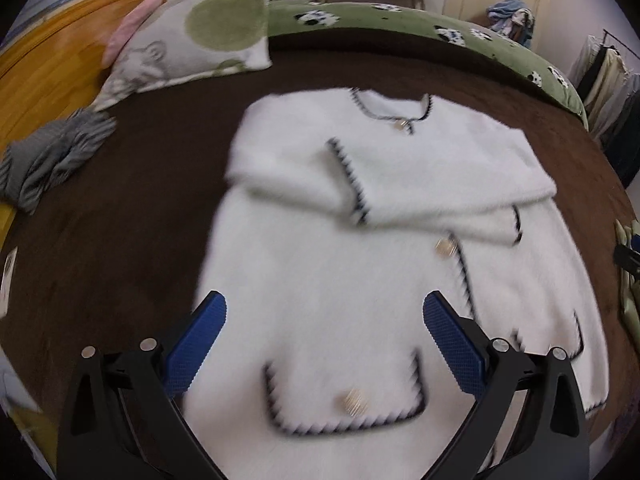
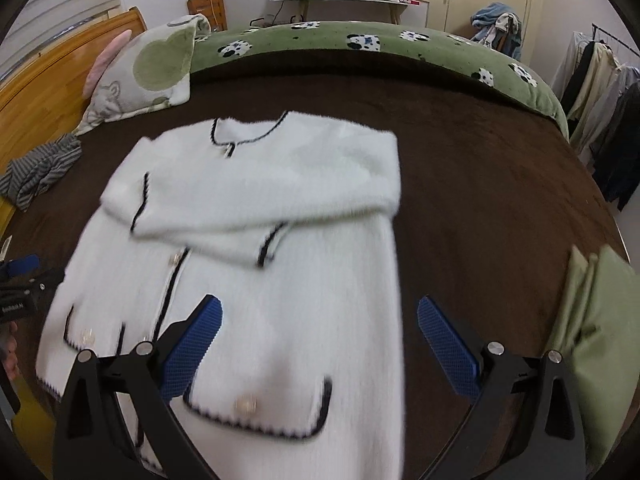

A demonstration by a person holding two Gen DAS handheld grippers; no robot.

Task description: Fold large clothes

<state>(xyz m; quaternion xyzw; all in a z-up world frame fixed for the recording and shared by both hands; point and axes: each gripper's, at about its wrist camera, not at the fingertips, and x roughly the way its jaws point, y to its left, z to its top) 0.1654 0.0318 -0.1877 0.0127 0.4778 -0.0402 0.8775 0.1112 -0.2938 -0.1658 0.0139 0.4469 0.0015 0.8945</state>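
A fluffy white cardigan [image 1: 360, 264] [image 2: 260, 240] with black trim and gold buttons lies flat on the brown bed cover [image 1: 140, 200] [image 2: 500, 200], front up, both sleeves folded across the chest. My left gripper [image 1: 324, 332] hovers open over its lower left part, above the left pocket [image 1: 348, 396], nothing between its blue pads. My right gripper [image 2: 320, 332] hovers open over the lower right part, above the right pocket [image 2: 260, 408], also holding nothing. The left gripper's tip [image 2: 20, 276] shows at the left edge of the right wrist view.
A green-and-white pillow [image 1: 192, 36] [image 2: 148, 72] and a grey striped garment [image 1: 52, 156] [image 2: 40, 168] lie at the left by the wooden headboard [image 1: 48, 52]. A green blanket [image 1: 440, 28] [image 2: 360, 40] runs along the far side. A folded green item [image 2: 592, 340] sits right. Clothes rack [image 2: 600, 92] at right.
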